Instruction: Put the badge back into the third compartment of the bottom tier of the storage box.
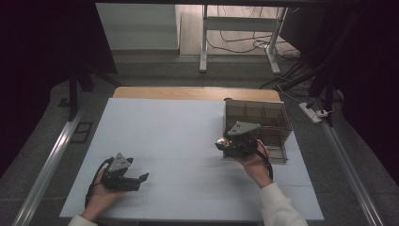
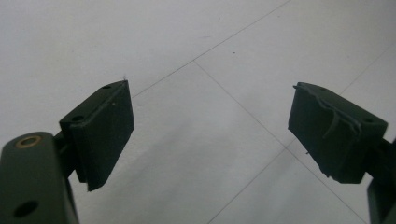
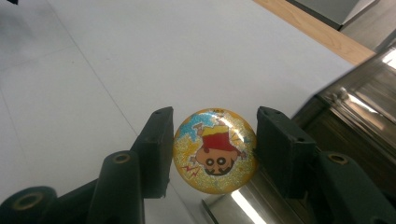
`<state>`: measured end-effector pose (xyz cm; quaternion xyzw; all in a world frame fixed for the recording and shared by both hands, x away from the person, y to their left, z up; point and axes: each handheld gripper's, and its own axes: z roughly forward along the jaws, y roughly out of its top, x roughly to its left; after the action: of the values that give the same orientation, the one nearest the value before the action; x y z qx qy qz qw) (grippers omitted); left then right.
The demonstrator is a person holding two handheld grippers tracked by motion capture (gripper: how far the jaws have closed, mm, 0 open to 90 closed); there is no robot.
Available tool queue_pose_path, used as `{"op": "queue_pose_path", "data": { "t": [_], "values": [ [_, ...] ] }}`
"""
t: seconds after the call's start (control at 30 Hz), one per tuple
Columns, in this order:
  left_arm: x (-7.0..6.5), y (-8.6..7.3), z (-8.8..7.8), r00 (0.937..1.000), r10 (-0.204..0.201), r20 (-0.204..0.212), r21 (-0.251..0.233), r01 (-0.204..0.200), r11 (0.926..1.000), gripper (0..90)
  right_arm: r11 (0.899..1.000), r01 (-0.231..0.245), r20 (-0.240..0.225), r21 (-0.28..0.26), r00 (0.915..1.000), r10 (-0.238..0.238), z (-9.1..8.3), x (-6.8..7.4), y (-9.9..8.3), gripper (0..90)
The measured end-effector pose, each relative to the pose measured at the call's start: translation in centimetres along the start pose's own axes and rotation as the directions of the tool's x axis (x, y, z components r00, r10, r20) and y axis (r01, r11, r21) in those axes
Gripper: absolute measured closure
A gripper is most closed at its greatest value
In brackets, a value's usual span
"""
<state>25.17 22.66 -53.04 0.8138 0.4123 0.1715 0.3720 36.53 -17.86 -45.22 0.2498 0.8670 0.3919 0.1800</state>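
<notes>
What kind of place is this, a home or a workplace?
Probably a lab or recording room: a table under a plain white cover, dark curtains at both sides, loose cables on the floor behind.

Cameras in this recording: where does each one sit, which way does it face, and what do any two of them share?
High view: above the person's side, facing forward and down on the white table; both forearms, left gripper and right gripper show.
Left gripper view: on the left gripper, facing bare tabletop; its open jaws show.
Right gripper view: on the right gripper, facing the glittery cartoon ball between its jaws.
Shared: ball and smoky clear compartment box in high and right gripper views.
</notes>
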Motion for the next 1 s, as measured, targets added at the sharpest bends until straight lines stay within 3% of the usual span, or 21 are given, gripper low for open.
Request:
{"op": "queue_pose_path", "data": {
  "t": [0.37, 1.0],
  "values": [
    [-0.1, 0.0, 0.1, 1.0000, 0.005, 0.001, 0.001, -0.005, 1.0000, 14.5, 0.999, -0.045, 0.048, 0.019, 0.9979, 0.044, -1.6, -1.4, -2.4, 47.1],
    [0.0, 0.1, 0.1, 1.0000, 0.001, -0.001, -0.001, -0.001, 1.0000, 14.5, 0.996, -0.082, 0.117, 0.044, 0.9902, 0.077, -3.4, -3.1, -4.6, 47.0]
  ]
}}
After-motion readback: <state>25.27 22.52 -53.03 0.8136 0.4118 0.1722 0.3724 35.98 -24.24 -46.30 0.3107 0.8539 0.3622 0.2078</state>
